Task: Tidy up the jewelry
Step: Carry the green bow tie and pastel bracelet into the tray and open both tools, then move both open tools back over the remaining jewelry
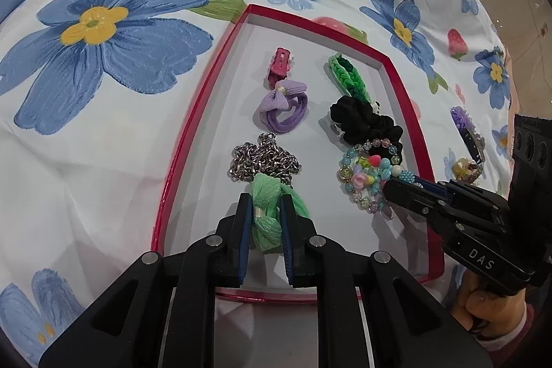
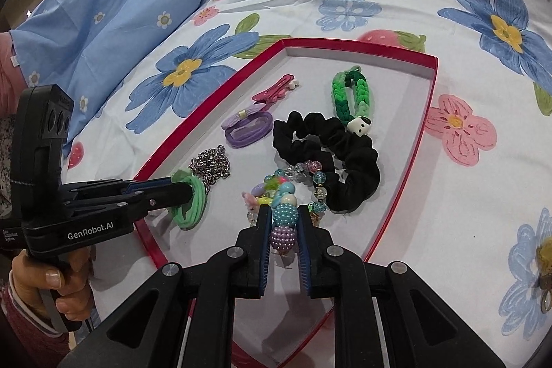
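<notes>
Inside the red tray (image 1: 193, 126) on the bed, the left gripper (image 1: 264, 223) has its fingers pinched on a soft green bow hair tie (image 1: 267, 212); take it at the knot. The right gripper (image 2: 283, 230) clamps a slippery, rigid-beaded bracelet (image 2: 284, 212) by its larger beads.

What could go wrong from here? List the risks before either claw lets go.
1. The green bow hair tie in the left claw lies against the silver chain; pulling away could drag the chain.
2. The beaded bracelet in the right claw overlaps the black scrunchie, so they may snag.
3. Both sit near the red tray edge.
</notes>
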